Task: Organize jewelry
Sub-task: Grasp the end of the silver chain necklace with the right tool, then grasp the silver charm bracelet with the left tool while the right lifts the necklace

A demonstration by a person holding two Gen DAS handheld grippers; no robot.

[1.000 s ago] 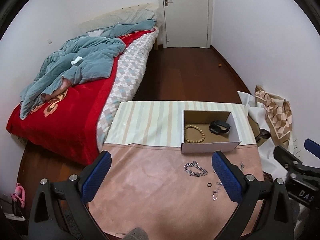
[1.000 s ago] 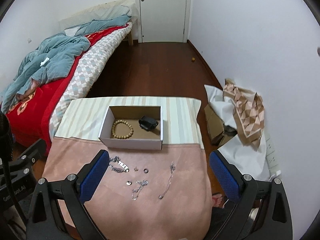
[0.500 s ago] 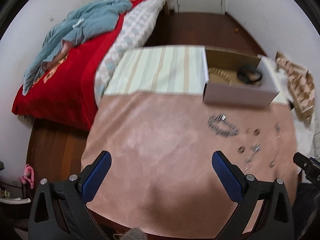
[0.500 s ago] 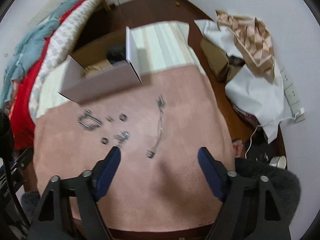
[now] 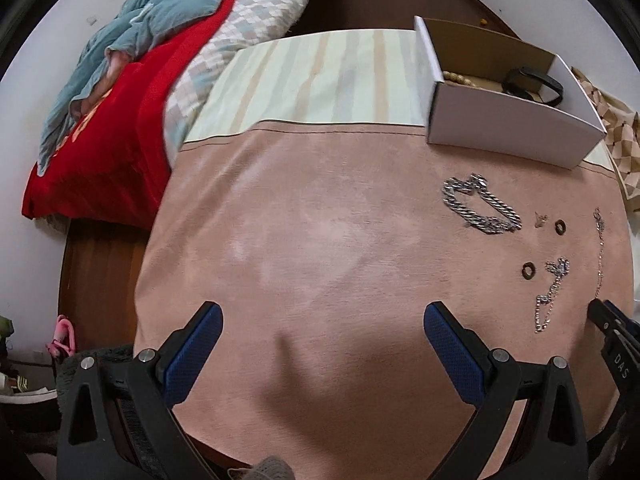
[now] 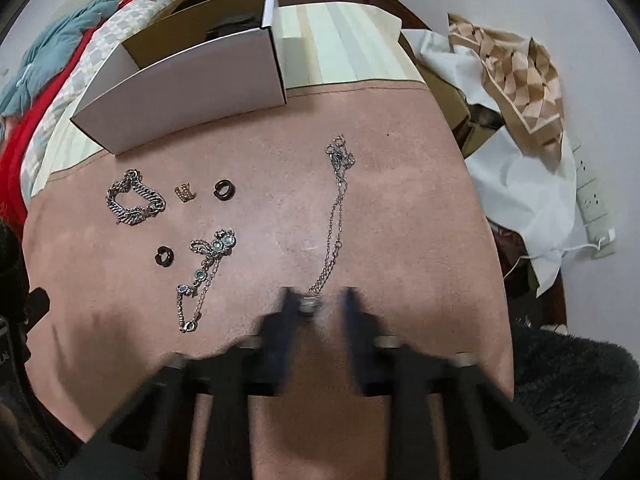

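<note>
Loose jewelry lies on the pink cloth: a long thin silver necklace, a gem bracelet, a chunky silver chain bracelet, two dark rings and a small gold piece. My right gripper is blurred, its jaws narrowed around the necklace's pendant end with a gap still showing. My left gripper is open and empty over bare cloth, left of the chain bracelet. The white cardboard box holds a bead bracelet and a black band.
The table carries a pink cloth in front and a striped cloth behind. A bed with a red cover stands to the left. Crumpled paper and fabric lie on the floor to the right.
Both grippers dropped lower toward the table. My right gripper's jaws narrowed from wide open and moved onto the necklace's pendant end. My left gripper stayed open.
</note>
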